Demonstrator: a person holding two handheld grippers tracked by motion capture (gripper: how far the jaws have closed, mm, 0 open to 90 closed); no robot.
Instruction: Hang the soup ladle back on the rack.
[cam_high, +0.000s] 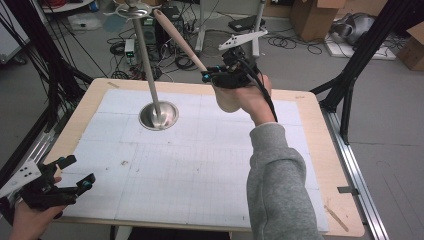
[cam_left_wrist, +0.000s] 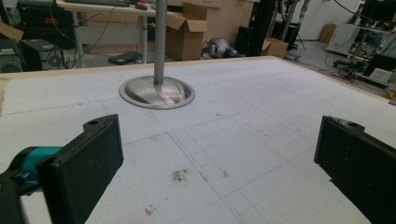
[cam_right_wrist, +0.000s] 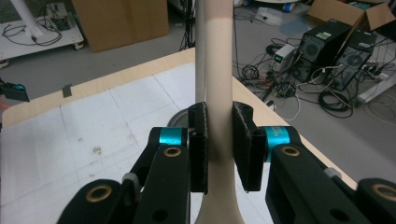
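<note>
- Your right gripper (cam_high: 206, 76) is raised above the far middle of the table (cam_high: 210, 165), with its jaws closed on the handle of a pale wooden utensil (cam_high: 177, 37).
- In the right gripper view, the two black pads (cam_right_wrist: 198, 144) press against opposite sides of the wooden utensil (cam_right_wrist: 219, 93), which runs straight up between them.
- In the high view, the utensil's long handle slants up and to the left from the jaws, towards the top of the metal stand (cam_high: 150, 75). Its broader lower end sits below the gripper, next to your right hand (cam_high: 245, 97). The utensil is clear of the table surface.
- The metal stand consists of a round base (cam_high: 159, 116) resting on the white gridded mat (cam_high: 200, 160) at the far left of centre, a thin upright pole, and a small round plate (cam_high: 132, 10) at the top.
- You cannot tell from these views whether the tip of the utensil touches the stand's top plate; the two appear close together.
- Your left gripper (cam_high: 77, 172) rests at the near left corner of the table, held in your left hand (cam_high: 30, 217). Its jaws stand wide apart with nothing between them.
- In the left gripper view, the left gripper (cam_left_wrist: 219, 158) points across the mat towards the stand's base (cam_left_wrist: 156, 92), which is well apart from it.
</note>
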